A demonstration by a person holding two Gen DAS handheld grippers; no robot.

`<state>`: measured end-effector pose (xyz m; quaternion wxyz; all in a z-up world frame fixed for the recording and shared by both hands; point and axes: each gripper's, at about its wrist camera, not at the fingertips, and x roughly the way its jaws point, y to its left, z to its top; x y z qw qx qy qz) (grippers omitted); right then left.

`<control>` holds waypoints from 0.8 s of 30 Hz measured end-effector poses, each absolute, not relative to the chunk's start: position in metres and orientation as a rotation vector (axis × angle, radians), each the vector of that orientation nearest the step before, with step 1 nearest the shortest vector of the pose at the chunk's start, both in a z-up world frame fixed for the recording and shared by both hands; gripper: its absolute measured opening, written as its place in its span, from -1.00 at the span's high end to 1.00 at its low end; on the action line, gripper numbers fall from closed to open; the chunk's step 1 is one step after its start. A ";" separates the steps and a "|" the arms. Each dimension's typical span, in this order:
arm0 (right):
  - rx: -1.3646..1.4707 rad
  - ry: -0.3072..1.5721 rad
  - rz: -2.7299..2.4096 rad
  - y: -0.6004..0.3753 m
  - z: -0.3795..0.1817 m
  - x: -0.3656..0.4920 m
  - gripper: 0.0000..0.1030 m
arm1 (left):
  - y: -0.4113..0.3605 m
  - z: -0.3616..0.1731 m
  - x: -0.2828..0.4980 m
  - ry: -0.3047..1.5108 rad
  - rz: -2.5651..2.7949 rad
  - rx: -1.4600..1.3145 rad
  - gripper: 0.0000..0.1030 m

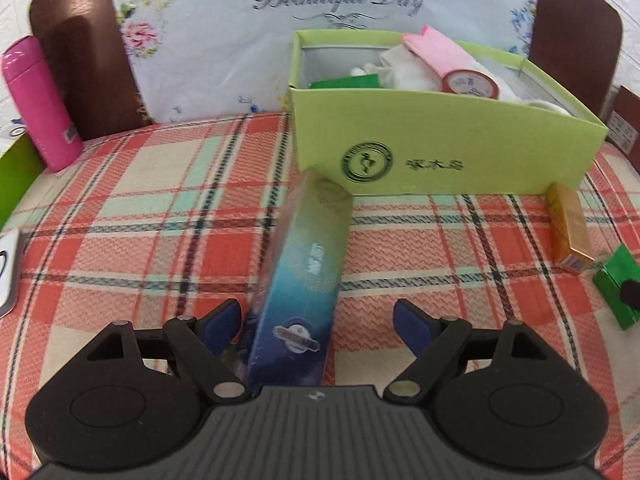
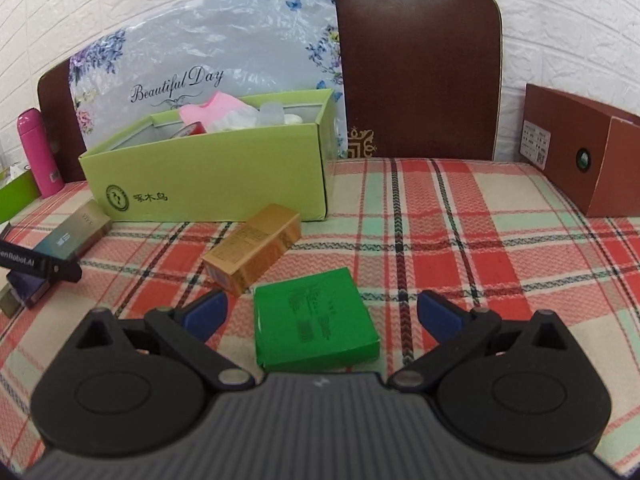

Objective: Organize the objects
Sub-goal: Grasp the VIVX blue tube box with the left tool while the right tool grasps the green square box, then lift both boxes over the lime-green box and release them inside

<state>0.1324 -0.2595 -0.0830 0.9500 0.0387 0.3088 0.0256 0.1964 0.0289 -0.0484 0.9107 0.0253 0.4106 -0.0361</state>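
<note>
A long blue-and-teal box [image 1: 308, 264] lies on the plaid cloth between the fingers of my left gripper [image 1: 318, 314]. The left pad sits close by its side, the right pad stands well apart, so the gripper is open. A flat green box [image 2: 316, 324] lies between the wide-open fingers of my right gripper [image 2: 322, 304], with neither pad touching it. A gold box [image 2: 256, 248] lies just behind it. The open light-green carton [image 1: 440, 148] stands behind all of them and holds a pink cloth, white items and a tape roll.
A pink bottle [image 1: 38, 104] stands at the far left. A brown carton [image 2: 580, 160] stands at the right edge of the plaid surface. Dark brown boards [image 2: 416, 72] and a flowered plastic sheet [image 1: 280, 40] lean against the white wall behind.
</note>
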 end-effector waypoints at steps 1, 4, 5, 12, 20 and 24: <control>0.088 0.653 0.066 -0.260 -0.086 0.135 -0.46 | 0.028 -0.050 0.197 0.851 -0.082 0.055 -0.46; 0.076 0.667 0.076 -0.256 -0.090 0.129 -0.24 | 0.026 -0.049 0.194 0.845 -0.107 0.048 -0.12; 0.067 0.668 0.080 -0.253 -0.089 0.126 -0.23 | 0.024 -0.048 0.194 0.848 -0.117 0.055 0.07; 0.042 0.690 0.140 -0.241 -0.083 0.105 -0.23 | 0.006 -0.047 0.178 0.875 -0.215 0.073 0.09; 0.022 0.702 0.194 -0.228 -0.080 0.079 -0.23 | -0.012 -0.048 0.139 0.902 -0.314 0.065 0.09; 0.014 0.705 0.211 -0.221 -0.081 0.060 -0.23 | -0.014 -0.049 0.120 0.908 -0.323 0.055 0.09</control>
